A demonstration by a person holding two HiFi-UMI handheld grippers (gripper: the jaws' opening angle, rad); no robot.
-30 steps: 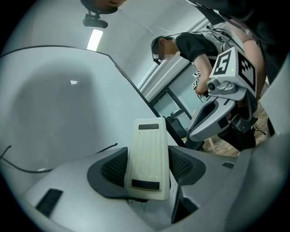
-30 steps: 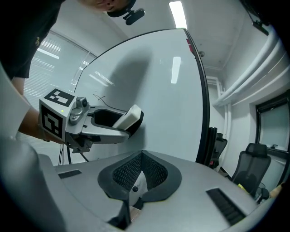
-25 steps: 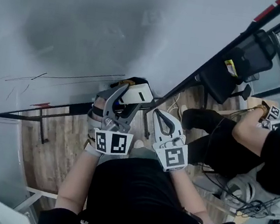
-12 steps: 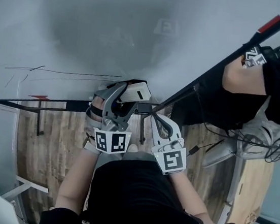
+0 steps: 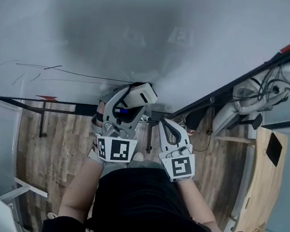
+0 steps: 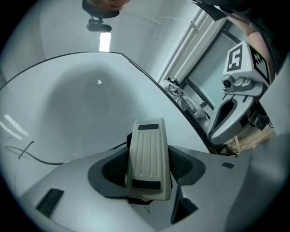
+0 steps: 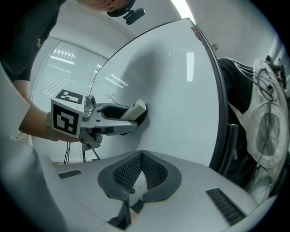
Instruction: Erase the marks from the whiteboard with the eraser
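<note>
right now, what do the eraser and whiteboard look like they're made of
Eraser: looks like matte cream moulded plastic, going by its ribbed top; dark pad underneath, perhaps felt. Whiteboard: smooth glossy white, showing bright reflections; coated metal or melamine, can't tell.

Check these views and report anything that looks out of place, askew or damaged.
Nothing stands out. The left gripper holds the eraser against the whiteboard, just right of thin black pen lines not yet wiped. The right gripper is shut and empty beside it.
</note>
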